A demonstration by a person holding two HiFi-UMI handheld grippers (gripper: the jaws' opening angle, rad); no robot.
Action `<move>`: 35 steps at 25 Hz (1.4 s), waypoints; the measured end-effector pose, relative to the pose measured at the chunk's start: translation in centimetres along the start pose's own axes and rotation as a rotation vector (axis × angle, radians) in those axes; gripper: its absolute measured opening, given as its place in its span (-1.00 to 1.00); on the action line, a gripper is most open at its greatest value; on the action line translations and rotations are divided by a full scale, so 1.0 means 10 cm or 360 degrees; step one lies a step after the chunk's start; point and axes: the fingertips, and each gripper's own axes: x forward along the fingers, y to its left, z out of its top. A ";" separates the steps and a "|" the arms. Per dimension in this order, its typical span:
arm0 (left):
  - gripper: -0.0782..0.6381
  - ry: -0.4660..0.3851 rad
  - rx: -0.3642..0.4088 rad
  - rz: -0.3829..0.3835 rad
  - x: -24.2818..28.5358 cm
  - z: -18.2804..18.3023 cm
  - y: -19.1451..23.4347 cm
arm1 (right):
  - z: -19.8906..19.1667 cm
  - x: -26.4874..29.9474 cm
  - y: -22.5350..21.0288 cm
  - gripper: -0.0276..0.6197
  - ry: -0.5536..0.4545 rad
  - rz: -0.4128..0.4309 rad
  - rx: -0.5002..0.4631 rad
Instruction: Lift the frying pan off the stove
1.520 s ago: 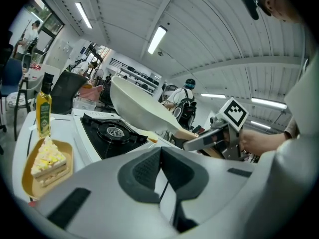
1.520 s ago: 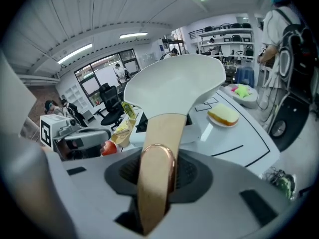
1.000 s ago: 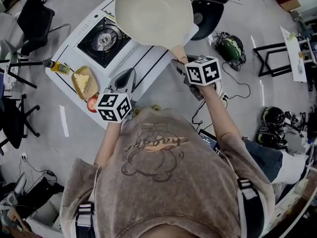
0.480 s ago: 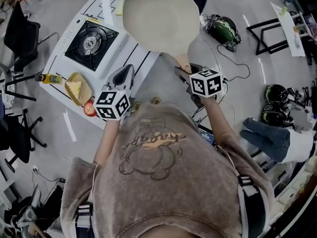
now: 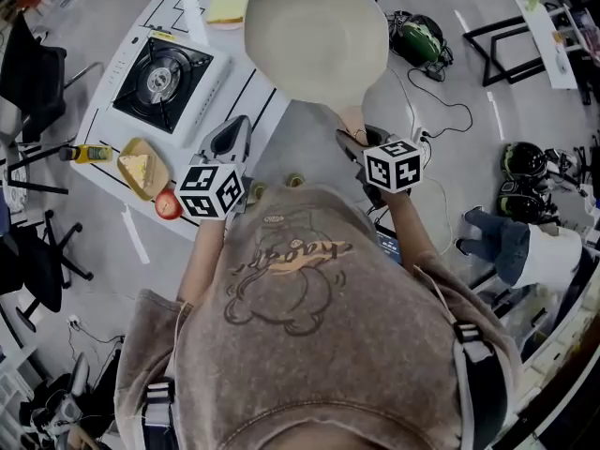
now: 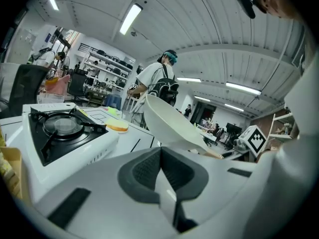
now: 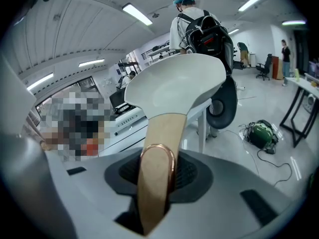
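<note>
Since the earlier frame the right gripper (image 7: pixel 157 176) carries the frying pan (image 5: pixel 316 36) further aside from the burner. Its jaws pinch the wooden handle (image 7: pixel 155 148). Left gripper (image 6: pixel 160 176) is pressed together and empty, low over the table (image 5: pixel 246 90). Pan is airborne and tilted. Beyond, the stove (image 5: pixel 161 71) sits bare, well apart. Lift looks done; at most a set-down remains.

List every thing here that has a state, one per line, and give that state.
frying pan: in the air, held by its handle.
stove: burner bare, no pan on it.
right claw: shut on the handle.
left claw: shut, empty.
</note>
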 end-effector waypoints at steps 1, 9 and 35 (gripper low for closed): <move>-0.76 0.0004 0.0000 0.0004 0.01 -0.01 0.01 | -0.03 -0.01 -0.01 -0.53 -0.0003 0.0003 0.0000; -0.76 0.0017 -0.0012 0.0030 0.07 -0.03 0.06 | -0.10 0.01 -0.08 -0.53 0.0027 0.0037 0.0013; -0.76 0.0044 -0.0008 0.0010 0.08 -0.06 0.00 | -0.02 0.07 -0.09 -0.53 0.0101 0.0041 0.0016</move>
